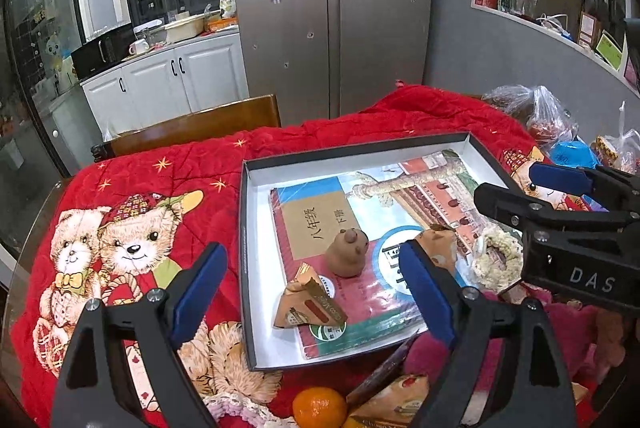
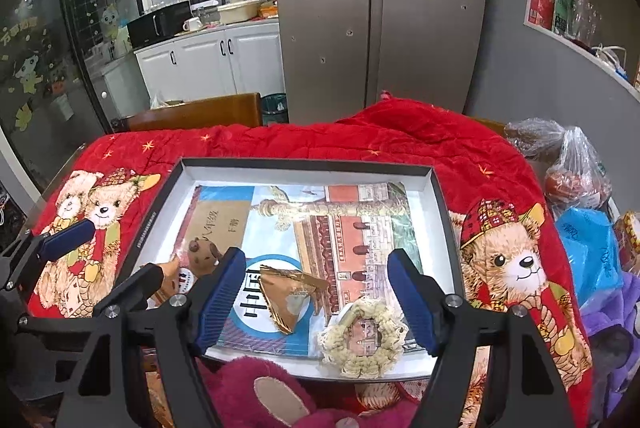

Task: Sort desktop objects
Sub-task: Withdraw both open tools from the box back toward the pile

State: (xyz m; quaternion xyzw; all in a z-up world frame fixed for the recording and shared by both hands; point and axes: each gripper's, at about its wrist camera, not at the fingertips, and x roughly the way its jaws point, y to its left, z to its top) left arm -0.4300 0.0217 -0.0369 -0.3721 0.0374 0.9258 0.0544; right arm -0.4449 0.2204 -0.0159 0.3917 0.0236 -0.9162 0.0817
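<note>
A black-rimmed shallow box (image 1: 360, 147) (image 2: 304, 163) lies on the red bear blanket and holds a textbook (image 1: 312, 224) (image 2: 360, 220). On the book stand a brown capybara toy (image 1: 346, 254) (image 2: 204, 252), two tan snack packets (image 1: 308, 304) (image 2: 292, 292) and a cream crochet ring (image 1: 498, 260) (image 2: 364, 336). My left gripper (image 1: 312, 288) (image 2: 124, 248) hovers open over the box's near left part, one packet below its gap. My right gripper (image 2: 316, 296) (image 1: 508, 183) is open over the near right part, above the other packet and beside the ring. Neither holds anything.
An orange (image 1: 319, 408) and another snack packet (image 1: 392, 400) lie at the near edge, beside a pink plush (image 2: 260, 388). Plastic bags (image 2: 576, 167) and a blue bag (image 2: 588, 248) crowd the right side. A wooden chair back (image 1: 200, 127) stands behind the table.
</note>
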